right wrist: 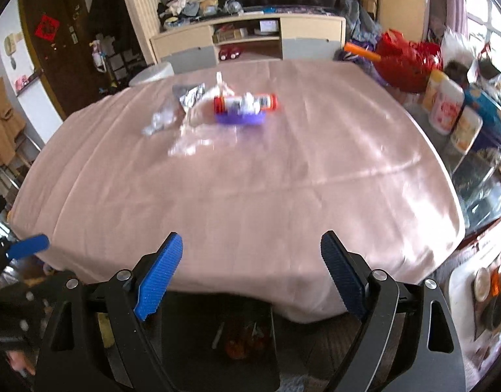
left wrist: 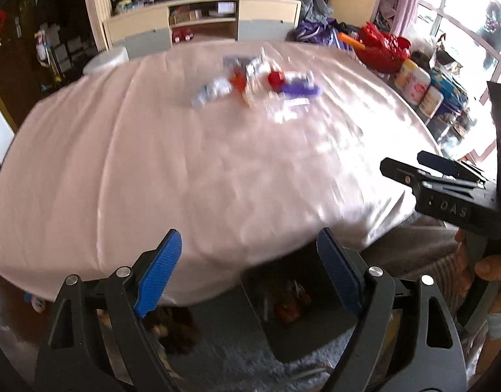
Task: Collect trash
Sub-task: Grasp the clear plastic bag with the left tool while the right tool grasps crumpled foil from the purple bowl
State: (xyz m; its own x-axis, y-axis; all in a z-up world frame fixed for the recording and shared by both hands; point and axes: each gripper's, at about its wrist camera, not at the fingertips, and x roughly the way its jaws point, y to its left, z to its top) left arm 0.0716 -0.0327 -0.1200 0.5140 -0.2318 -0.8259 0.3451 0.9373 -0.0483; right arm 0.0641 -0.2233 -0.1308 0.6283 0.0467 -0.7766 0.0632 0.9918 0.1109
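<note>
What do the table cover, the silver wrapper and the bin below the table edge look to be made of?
Table cover: pink fabric, slightly satiny; soft creases and window glare. Silver wrapper: probably metallised foil or plastic film, crinkled and reflective. Bin: likely matte black plastic, with rigid flat walls; blur leaves this open.

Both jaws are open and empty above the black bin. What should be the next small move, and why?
Probably reach forward over the pink tablecloth toward the trash pile at its far side. The left gripper and right gripper hold nothing, the black bin below them already has some pieces in it, and wrappers plus a purple tray still lie on the cloth.
</note>
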